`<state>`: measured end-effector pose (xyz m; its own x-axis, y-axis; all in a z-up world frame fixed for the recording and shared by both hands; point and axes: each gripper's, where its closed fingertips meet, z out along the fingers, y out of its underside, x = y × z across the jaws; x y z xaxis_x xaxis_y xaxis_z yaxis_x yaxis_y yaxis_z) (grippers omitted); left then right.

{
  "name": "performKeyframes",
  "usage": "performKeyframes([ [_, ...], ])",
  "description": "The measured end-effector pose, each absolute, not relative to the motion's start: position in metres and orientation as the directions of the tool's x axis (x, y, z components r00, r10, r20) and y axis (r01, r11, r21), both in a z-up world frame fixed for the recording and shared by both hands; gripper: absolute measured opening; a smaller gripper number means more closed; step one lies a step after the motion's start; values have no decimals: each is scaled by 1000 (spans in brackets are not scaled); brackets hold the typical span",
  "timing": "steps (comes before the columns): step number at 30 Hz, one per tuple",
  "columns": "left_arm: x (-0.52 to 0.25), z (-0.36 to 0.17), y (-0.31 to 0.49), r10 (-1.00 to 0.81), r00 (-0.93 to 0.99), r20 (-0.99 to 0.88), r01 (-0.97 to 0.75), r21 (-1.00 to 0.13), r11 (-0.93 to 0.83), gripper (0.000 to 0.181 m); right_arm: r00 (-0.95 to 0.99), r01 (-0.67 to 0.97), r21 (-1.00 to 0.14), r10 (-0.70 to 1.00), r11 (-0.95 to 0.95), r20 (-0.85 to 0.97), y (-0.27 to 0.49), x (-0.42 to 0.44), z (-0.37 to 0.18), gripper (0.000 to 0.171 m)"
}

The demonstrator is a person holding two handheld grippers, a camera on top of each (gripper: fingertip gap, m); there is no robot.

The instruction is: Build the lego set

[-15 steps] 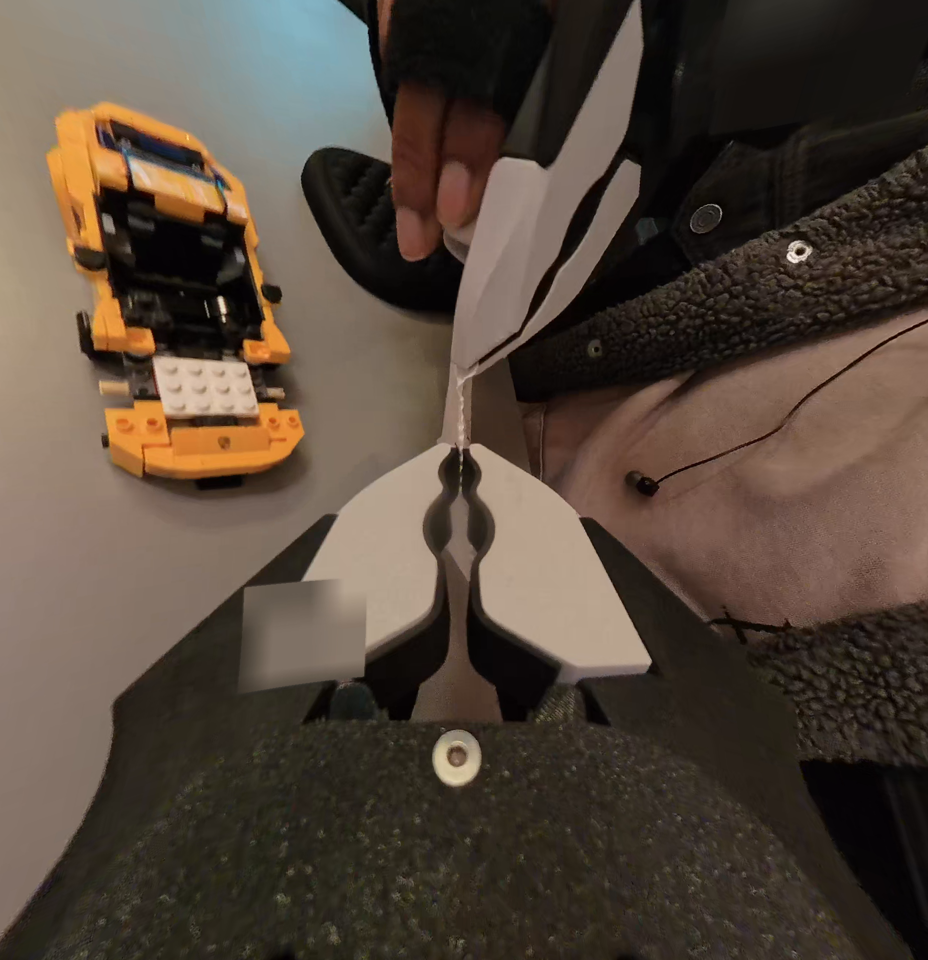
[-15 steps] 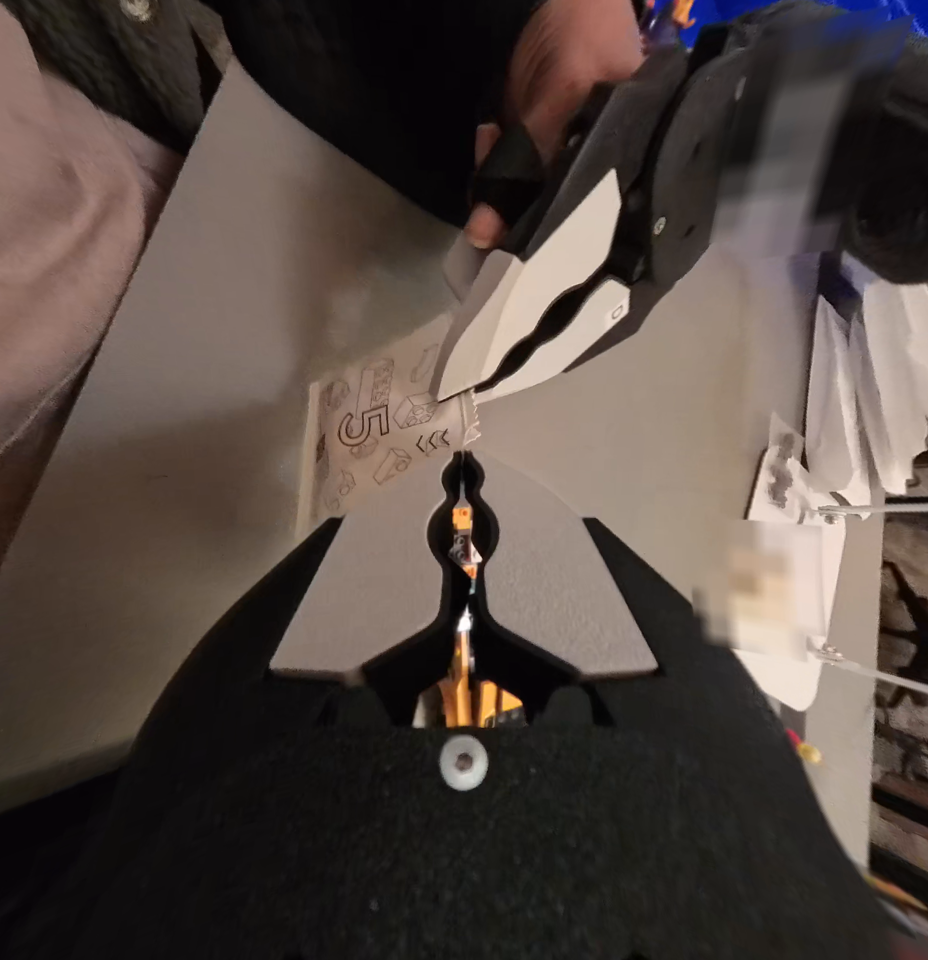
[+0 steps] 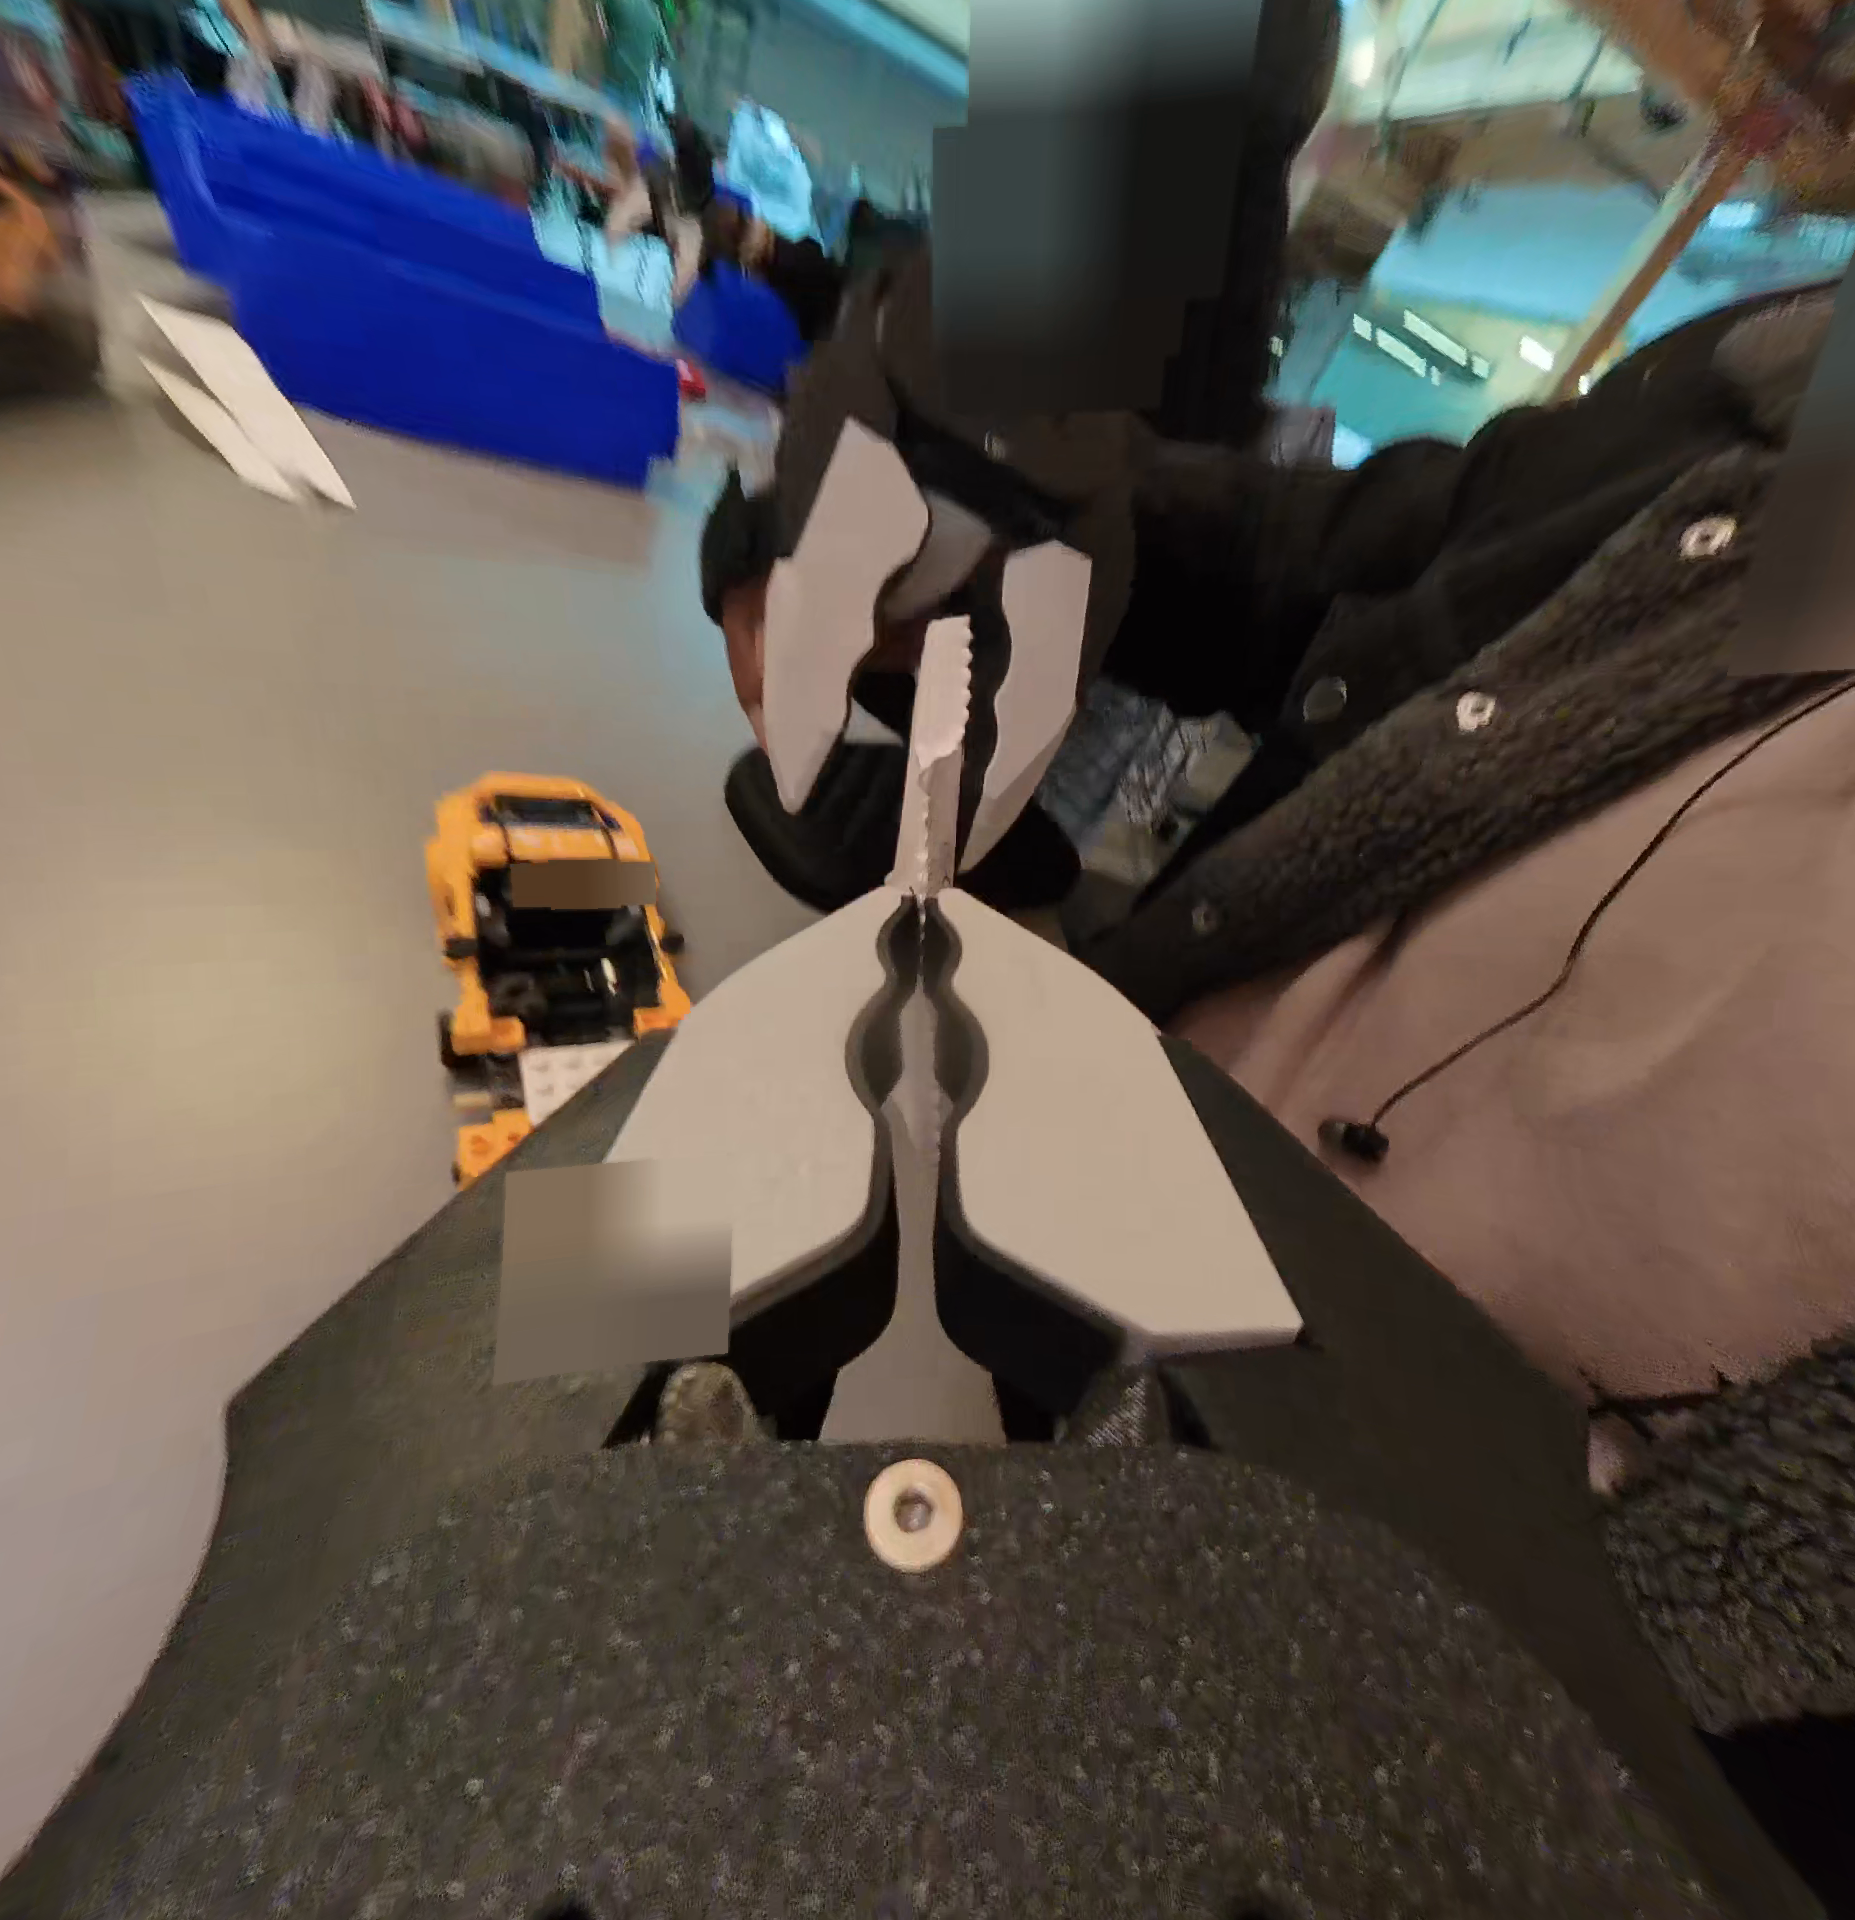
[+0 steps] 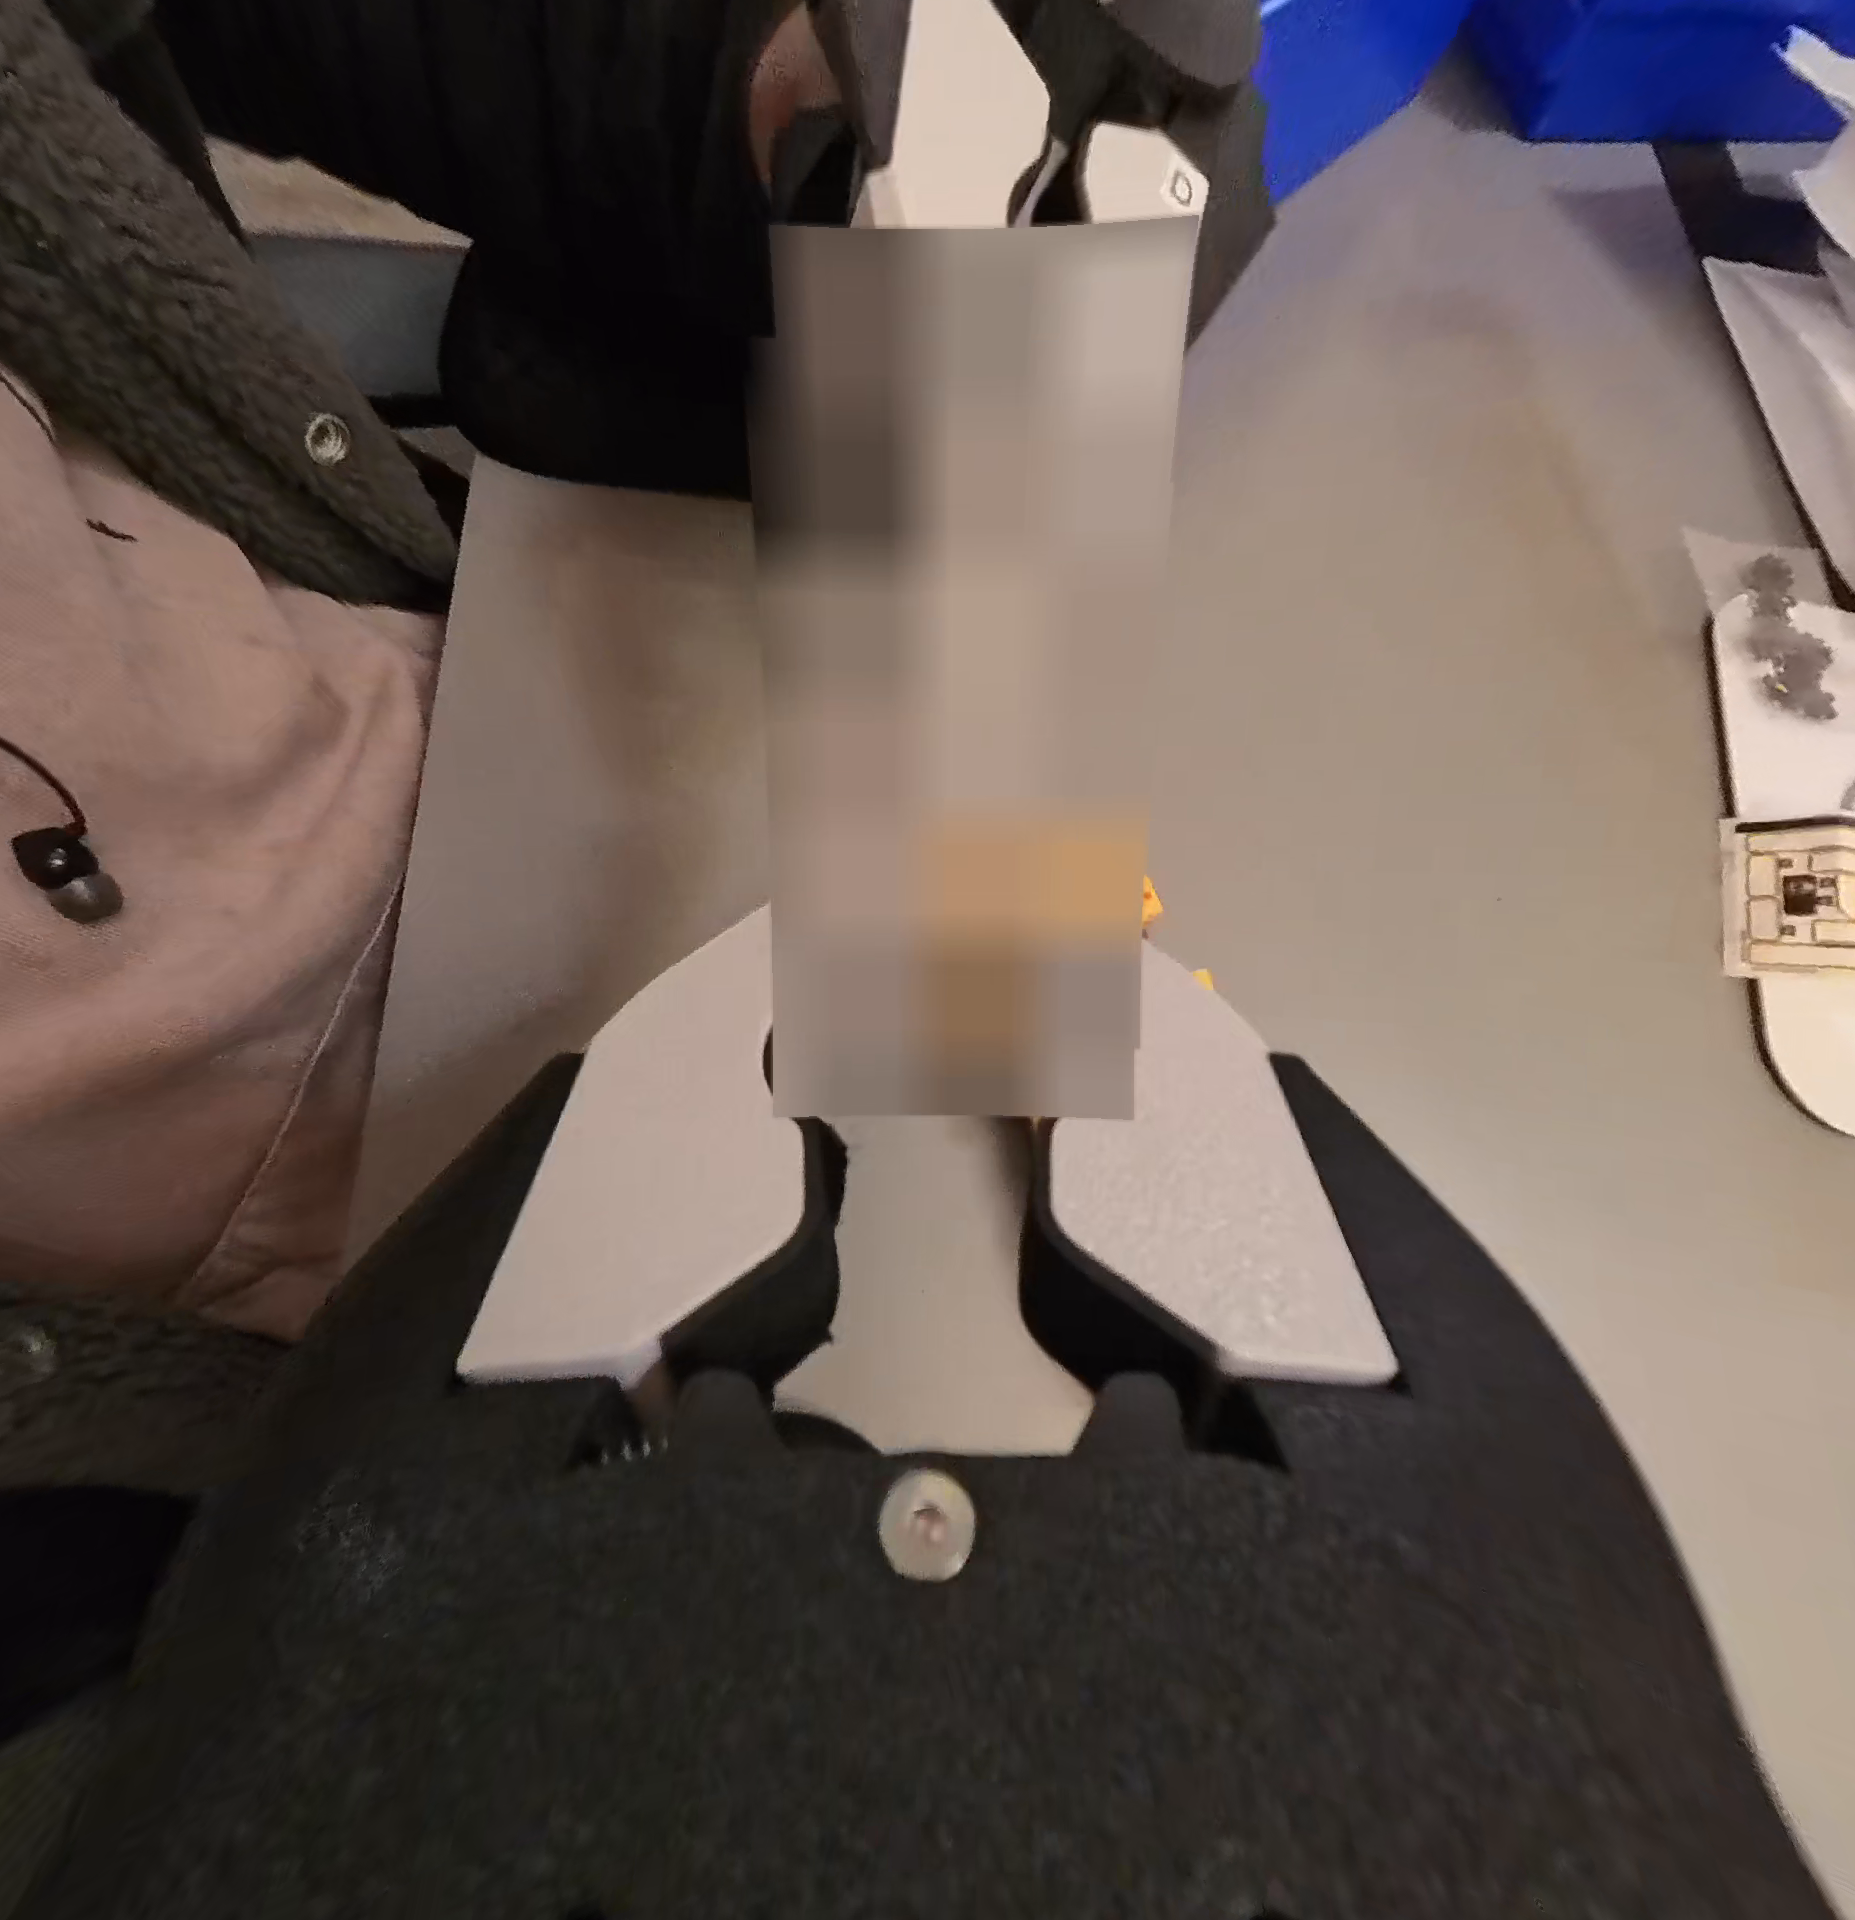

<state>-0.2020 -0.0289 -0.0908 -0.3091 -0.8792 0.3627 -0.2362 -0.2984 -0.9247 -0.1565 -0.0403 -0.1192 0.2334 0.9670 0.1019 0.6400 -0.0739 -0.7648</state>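
1. The parts bag hangs above the table's near edge, clamped by our left gripper; the right gripper is spread around its serrated edge — released.
2. Risk: it could swing or tear, scattering pieces near the orange car.
3. The grippers face each other, tip to tip — left angled upward.

Plain grey tabletop, blue storage bins behind, blurred bright cluttered room beyond
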Motion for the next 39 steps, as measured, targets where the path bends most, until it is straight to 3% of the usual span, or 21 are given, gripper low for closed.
performKeyframes([
  [1,-203,-85,-24,-887,-295,354,-194,-932,-307,1,257,620,-779,962,-92,91,-38,-154,-116,36],
  [6,-204,-75,-11,-895,-258,365,-101,-931,-351,0,258,514,-855,963,-71,75,-39,-162,-87,7],
  [9,-207,-72,-6,-892,-251,375,-73,-927,-369,0,307,540,-840,943,-59,131,-22,-159,-86,6],
  [12,-208,-77,0,-901,-217,376,-81,-927,-367,0,251,504,-856,968,-114,19,-30,-169,-85,7],
  [15,-211,-76,2,-885,-233,402,-70,-915,-398,1,407,571,-811,902,-125,147,4,-155,-93,7],
  [17,-210,-79,3,-888,-220,404,-83,-915,-396,0,323,570,-803,946,-174,25,-12,-163,-98,4],
  [24,-207,-107,-4,-871,-182,456,-270,-875,-401,1,293,666,-728,954,-160,58,-3,-166,-94,25],
  [27,-204,-116,-12,-865,-187,465,-338,-857,-388,1,211,738,-671,968,-69,132,0,-177,-94,37],
  [29,-203,-120,-16,-867,-186,462,-366,-852,-375,0,135,798,-602,978,-13,158,-3,-185,-103,34],
  [32,-203,-125,-20,-874,-183,450,-396,-848,-353,0,49,855,-516,987,38,154,-8,-193,-121,14],
  [34,-205,-131,-18,-881,-164,443,-426,-837,-342,0,28,857,-513,989,51,145,-10,-197,-126,2],
  [39,-204,-129,-19,-906,-194,377,-407,-871,-275,10,47,828,-560,994,14,95,-13,-202,-128,0],
])
